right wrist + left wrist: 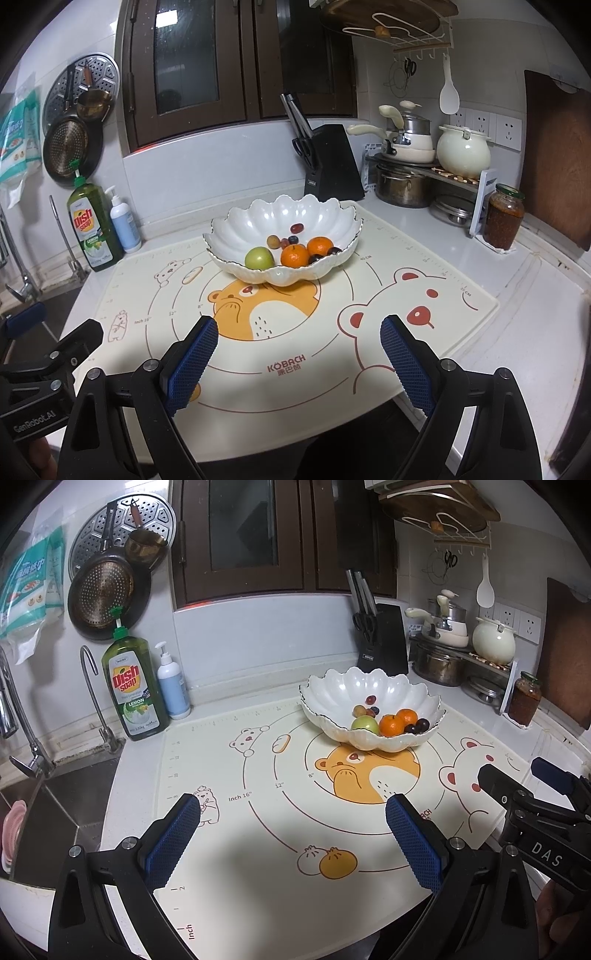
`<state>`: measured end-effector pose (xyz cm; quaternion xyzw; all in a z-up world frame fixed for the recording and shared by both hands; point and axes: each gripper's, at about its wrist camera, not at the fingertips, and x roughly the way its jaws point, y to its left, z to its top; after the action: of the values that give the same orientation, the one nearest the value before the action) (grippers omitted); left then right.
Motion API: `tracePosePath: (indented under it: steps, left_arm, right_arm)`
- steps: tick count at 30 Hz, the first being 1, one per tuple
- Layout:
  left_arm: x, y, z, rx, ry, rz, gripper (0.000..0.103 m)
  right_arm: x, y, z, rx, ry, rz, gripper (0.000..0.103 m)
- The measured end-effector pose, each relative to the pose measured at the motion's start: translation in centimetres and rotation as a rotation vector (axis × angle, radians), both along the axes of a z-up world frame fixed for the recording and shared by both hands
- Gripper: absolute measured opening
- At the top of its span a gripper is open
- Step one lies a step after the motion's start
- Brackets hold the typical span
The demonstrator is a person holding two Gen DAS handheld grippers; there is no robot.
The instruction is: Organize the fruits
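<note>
Spread tongs (299,330), bowl (258,218) holding fruit (294,255)

A white scalloped bowl (258,221) stands upright on a cartoon bear mat (369,350) on the worktop, and all the fruit lies inside it. A green apple (259,258) sits at the near left, with two oranges (294,255) touching side by side to its right and dark plums (330,252) just beside them at the near right rim. Behind these lie a small brownish fruit (273,241), a blueberry (293,239) and a reddish grape (296,228) further back.
</note>
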<state>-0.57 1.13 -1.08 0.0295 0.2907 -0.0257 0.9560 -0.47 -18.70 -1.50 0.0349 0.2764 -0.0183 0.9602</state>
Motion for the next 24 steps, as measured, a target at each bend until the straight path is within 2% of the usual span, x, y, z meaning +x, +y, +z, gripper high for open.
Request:
tracePosePath:
  steps: [9,24]
  left_arm:
    - [-0.27,-0.08,0.12,0.014,-0.013,0.016,0.102]
    - [-0.13,-0.28,0.02,-0.015,0.005,0.005,0.101]
  right_arm:
    - [-0.05,-0.12,0.03,-0.001,-0.004,-0.001,0.090]
    - [-0.13,-0.46,-0.04,0.010,-0.002,-0.010,0.090]
